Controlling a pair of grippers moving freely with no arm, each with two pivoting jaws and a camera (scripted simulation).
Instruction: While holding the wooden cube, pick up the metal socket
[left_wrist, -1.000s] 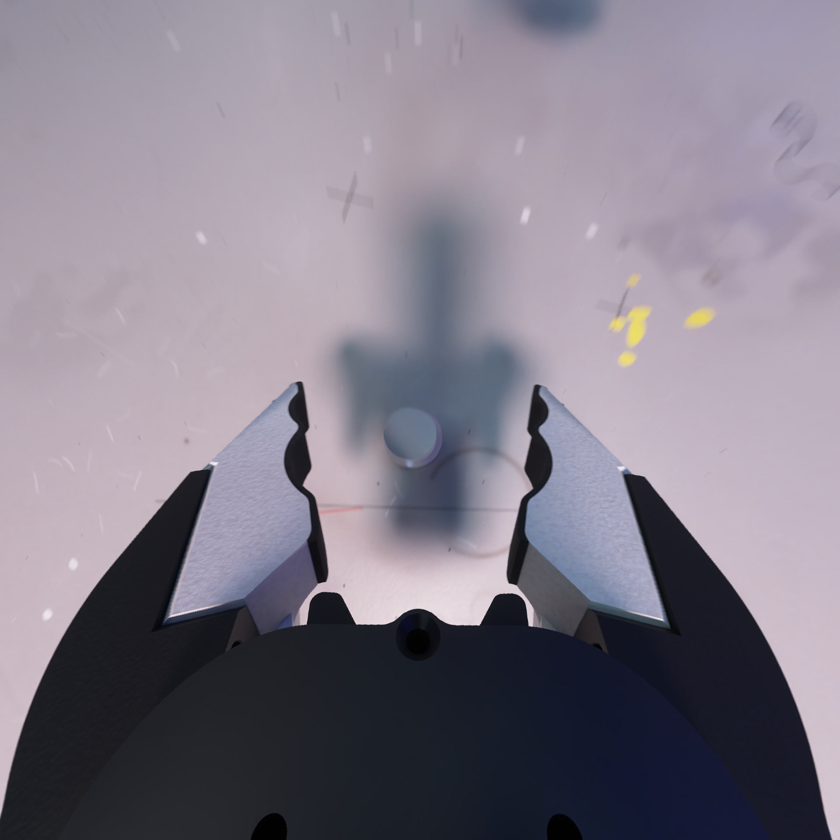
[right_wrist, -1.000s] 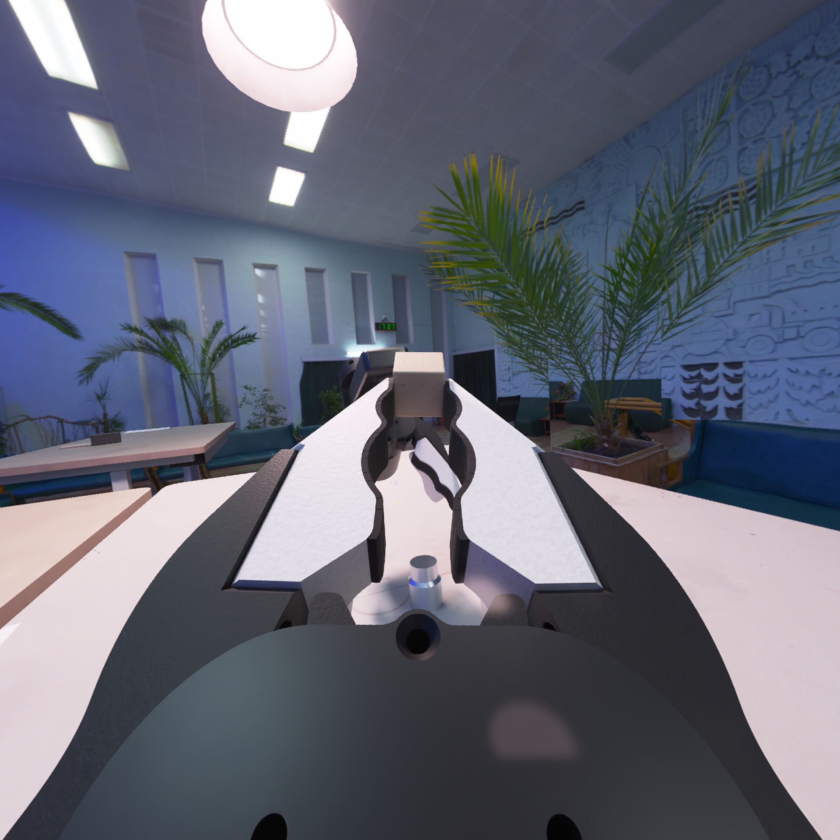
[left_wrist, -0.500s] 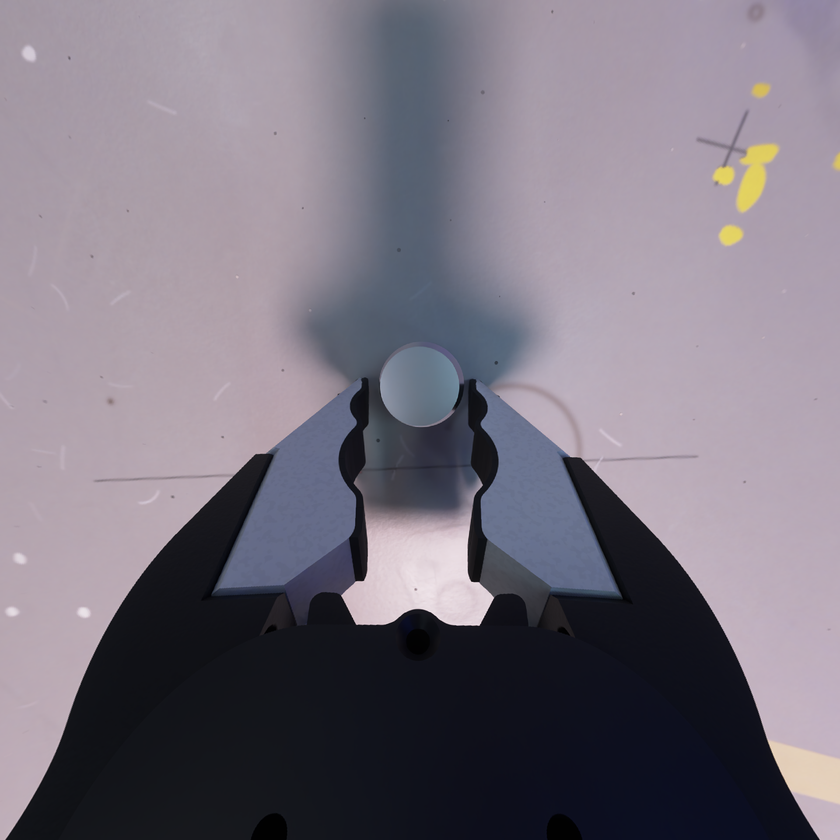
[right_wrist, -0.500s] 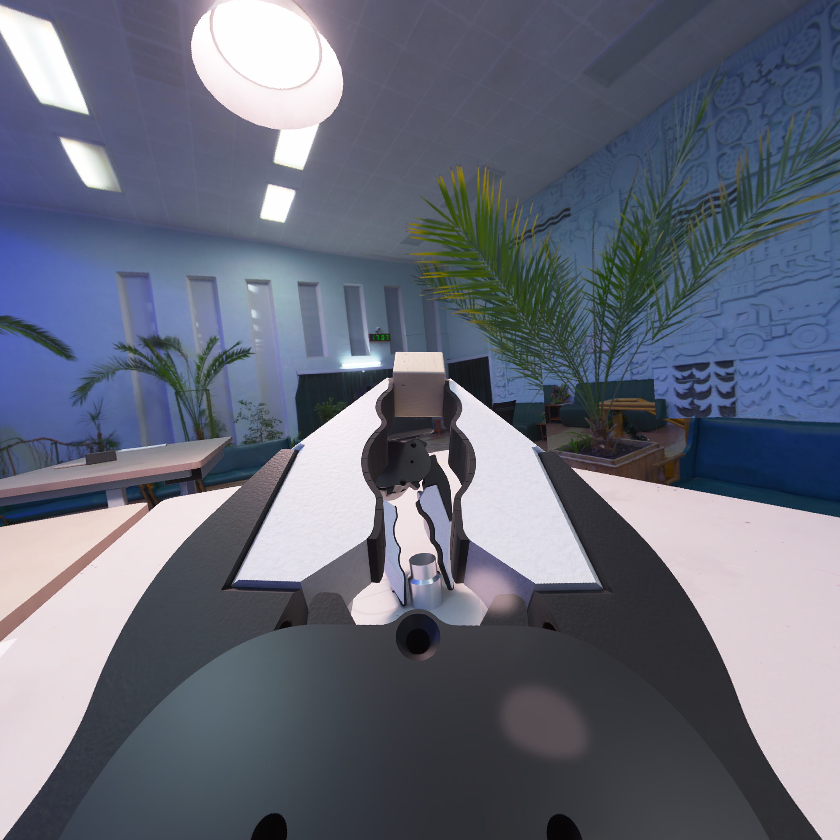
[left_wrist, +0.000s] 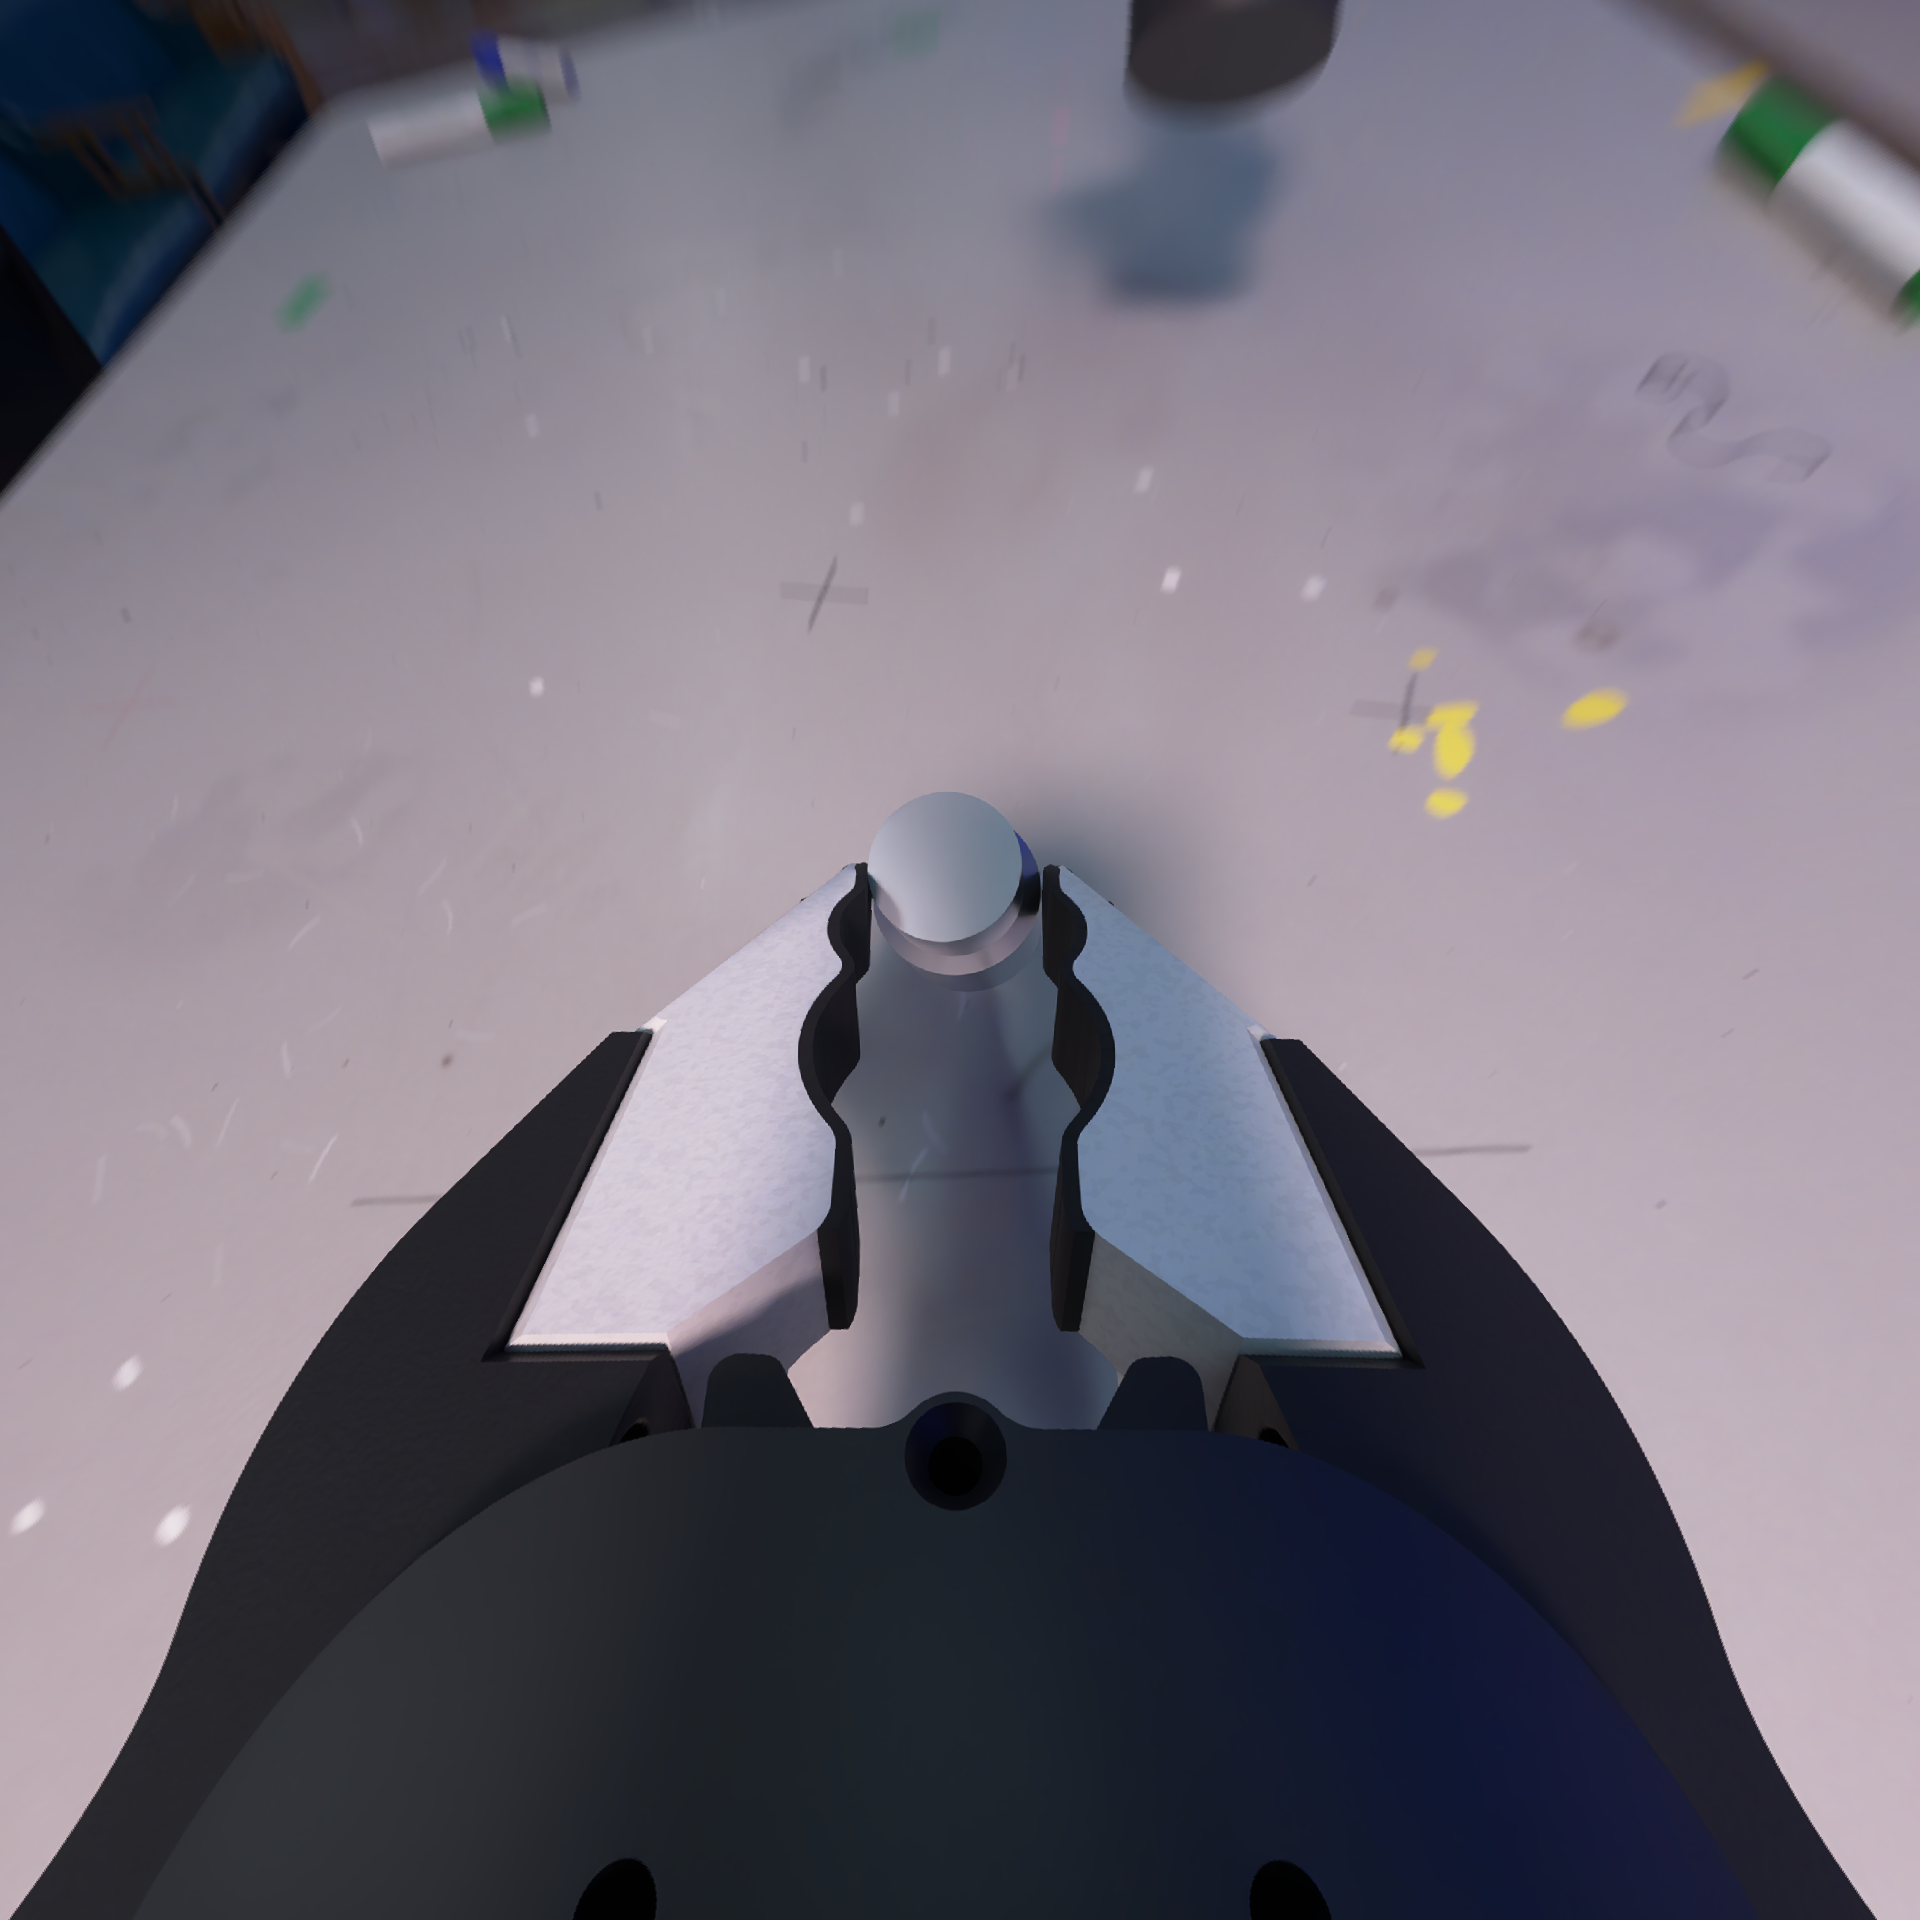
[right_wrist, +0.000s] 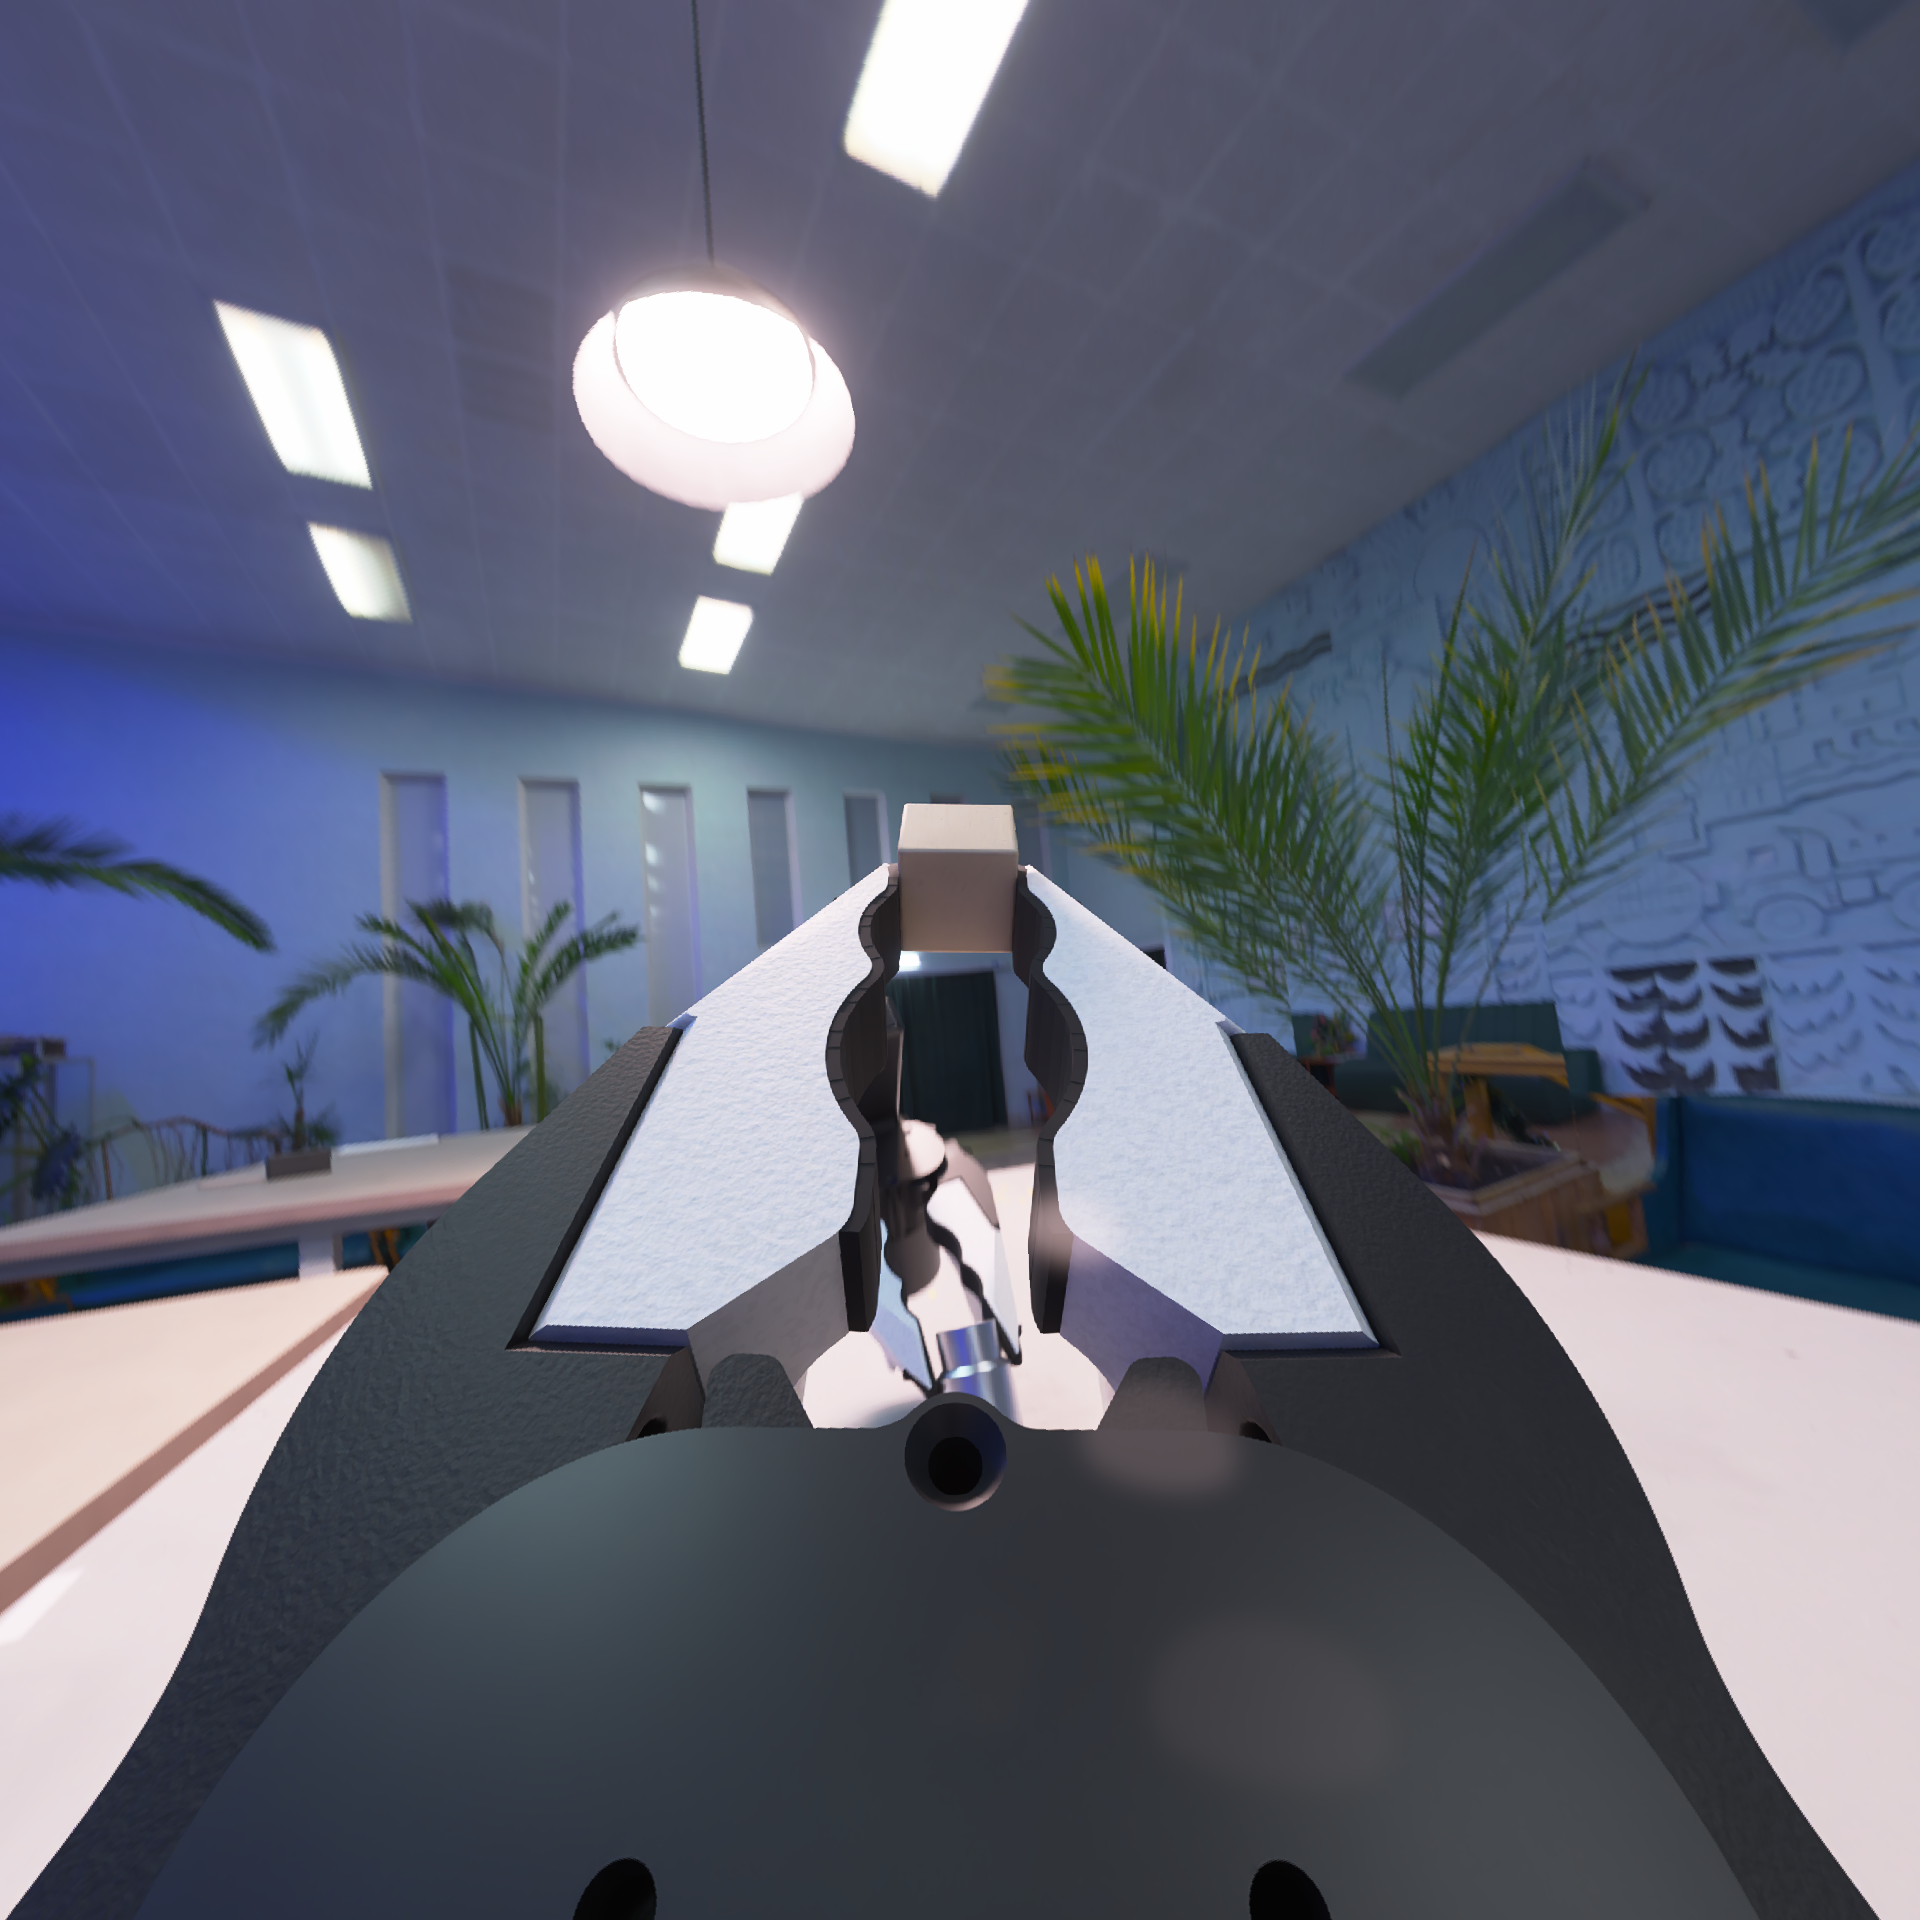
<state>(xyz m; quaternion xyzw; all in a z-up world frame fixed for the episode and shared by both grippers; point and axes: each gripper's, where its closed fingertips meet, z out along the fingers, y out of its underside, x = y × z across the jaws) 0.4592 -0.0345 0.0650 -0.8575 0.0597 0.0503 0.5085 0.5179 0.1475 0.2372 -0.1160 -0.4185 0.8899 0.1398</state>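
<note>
In the left wrist view my left gripper (left_wrist: 951, 896) is shut on the metal socket (left_wrist: 945, 873), a small silver cylinder pinched at the fingertips and held above the pale table (left_wrist: 520, 831). In the right wrist view my right gripper (right_wrist: 956, 906) is shut on the wooden cube (right_wrist: 956, 883), held at the fingertips well above the table and pointing out into the room. Between its fingers, lower down, the left gripper (right_wrist: 935, 1247) shows with the socket (right_wrist: 971, 1351) in it.
Green and silver cylinders lie at the table's far right (left_wrist: 1829, 197) and far left (left_wrist: 457, 114). A dark blurred object (left_wrist: 1226, 42) hangs over the far edge. The table's left edge (left_wrist: 156, 343) drops off. Yellow paint spots (left_wrist: 1449, 743) mark the right side.
My left gripper came down around the socket, shut on it, and has lifted it off the table. My right gripper has tilted up a little, still holding the cube.
</note>
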